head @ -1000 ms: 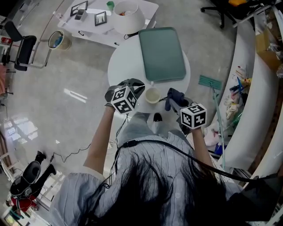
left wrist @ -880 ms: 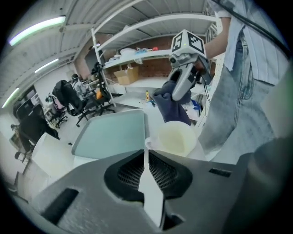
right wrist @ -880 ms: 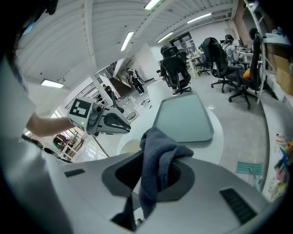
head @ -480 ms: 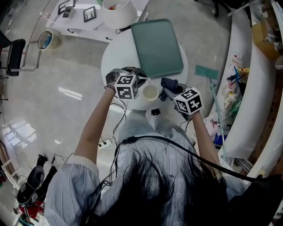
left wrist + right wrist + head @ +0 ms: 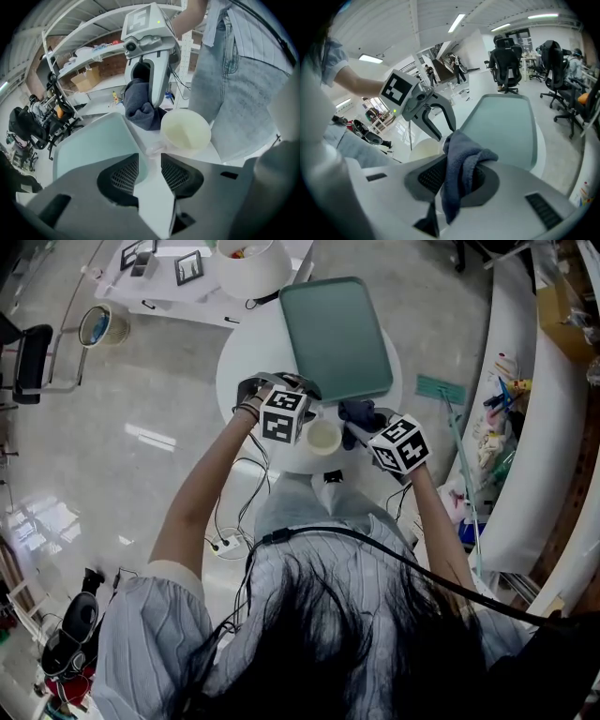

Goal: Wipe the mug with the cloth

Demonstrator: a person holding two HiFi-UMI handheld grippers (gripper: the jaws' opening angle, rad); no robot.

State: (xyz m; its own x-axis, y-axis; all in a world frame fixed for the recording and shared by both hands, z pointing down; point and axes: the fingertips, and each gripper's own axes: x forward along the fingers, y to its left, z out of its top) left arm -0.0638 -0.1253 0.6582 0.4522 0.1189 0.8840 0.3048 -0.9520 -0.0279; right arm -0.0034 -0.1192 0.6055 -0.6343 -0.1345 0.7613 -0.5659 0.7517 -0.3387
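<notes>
The left gripper (image 5: pixel 150 157) has its jaws spread, and they have just been opening; nothing is pinched between them, and only the bare white counter (image 5: pixel 251 362) shows in the gap; the pale handle of the mug (image 5: pixel 185 131) lies just ahead of the jaw tips, with neither pad pressing on it.

The right gripper (image 5: pixel 458 174) has its jaws pressed in on the cloth (image 5: pixel 461 159); the dark blue-grey fabric is bunched between the pads, a fold rising above them and a tail hanging below; in the left gripper view that same bundle hangs from the right gripper just behind the mug, close to its rim, though whether it touches the mug I cannot tell.

The mug, cream-coloured and empty, stands upright on the round counter near its front edge; in the head view it sits between the two grippers, the left one just beside it on one side and the right one with the cloth on the other; the teal tray (image 5: pixel 336 338) lies just beyond it, further back on the counter.
</notes>
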